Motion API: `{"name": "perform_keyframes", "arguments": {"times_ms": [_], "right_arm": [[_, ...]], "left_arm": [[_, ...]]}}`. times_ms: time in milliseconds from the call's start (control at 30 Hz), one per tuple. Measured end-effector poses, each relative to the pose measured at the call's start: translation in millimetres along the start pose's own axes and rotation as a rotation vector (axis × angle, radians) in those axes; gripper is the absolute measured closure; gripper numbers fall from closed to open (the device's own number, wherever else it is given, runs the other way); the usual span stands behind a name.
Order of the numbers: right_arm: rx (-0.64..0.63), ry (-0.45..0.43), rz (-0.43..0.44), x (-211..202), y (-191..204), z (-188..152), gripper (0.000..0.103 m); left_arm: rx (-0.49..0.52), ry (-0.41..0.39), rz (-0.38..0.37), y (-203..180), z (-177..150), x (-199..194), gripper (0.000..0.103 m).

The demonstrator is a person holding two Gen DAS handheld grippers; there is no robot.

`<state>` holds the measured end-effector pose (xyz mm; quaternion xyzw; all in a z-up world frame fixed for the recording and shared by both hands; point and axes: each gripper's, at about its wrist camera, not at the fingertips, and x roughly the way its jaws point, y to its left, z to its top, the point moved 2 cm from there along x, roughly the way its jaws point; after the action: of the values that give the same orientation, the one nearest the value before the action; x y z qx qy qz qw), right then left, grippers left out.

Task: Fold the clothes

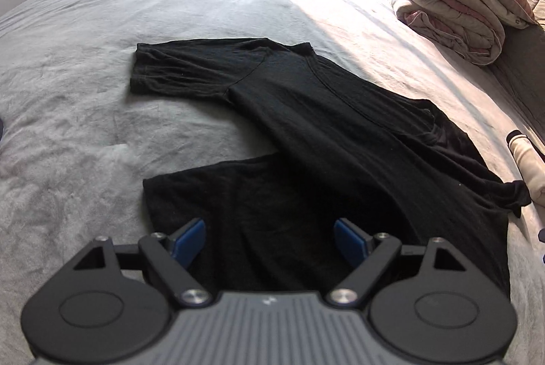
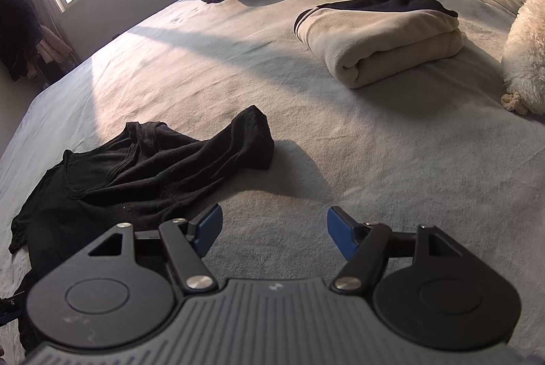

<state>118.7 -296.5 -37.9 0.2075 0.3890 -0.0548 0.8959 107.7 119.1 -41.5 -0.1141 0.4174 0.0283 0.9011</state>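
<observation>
Left gripper (image 1: 269,237) at the lower centre of its frame, tilted downward, blue pads (image 1: 190,239) spread wide, nothing clamped between them. Right gripper (image 2: 271,230) likewise at lower centre, angled downward, blue pads (image 2: 340,234) parted and empty. No hand or sleeve visible in either view.

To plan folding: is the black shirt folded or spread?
Not folded: the black shirt lies mostly spread, one sleeve flat, the other bunched.
</observation>
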Motion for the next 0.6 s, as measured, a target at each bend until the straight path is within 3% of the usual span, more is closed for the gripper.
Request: {"name": "perform_keyframes", "arguments": {"times_ms": [133, 267, 467, 600], "right_arm": [[0.079, 0.076, 0.073, 14, -12, 27, 0.032], [0.107, 0.091, 0.127, 27, -20, 53, 0.044], [-0.007, 0.075, 0.160, 42, -22, 77, 0.056], [-0.145, 0.026, 0.203, 49, -21, 86, 0.056]], "left_arm": [[0.075, 0.006, -0.072, -29, 15, 0, 0.035], [0.138, 0.002, -0.154, -73, 30, 2, 0.040], [0.311, -0.030, -0.267, -171, 20, 15, 0.038], [0.427, -0.088, -0.334, -233, 5, 27, 0.038]]}}
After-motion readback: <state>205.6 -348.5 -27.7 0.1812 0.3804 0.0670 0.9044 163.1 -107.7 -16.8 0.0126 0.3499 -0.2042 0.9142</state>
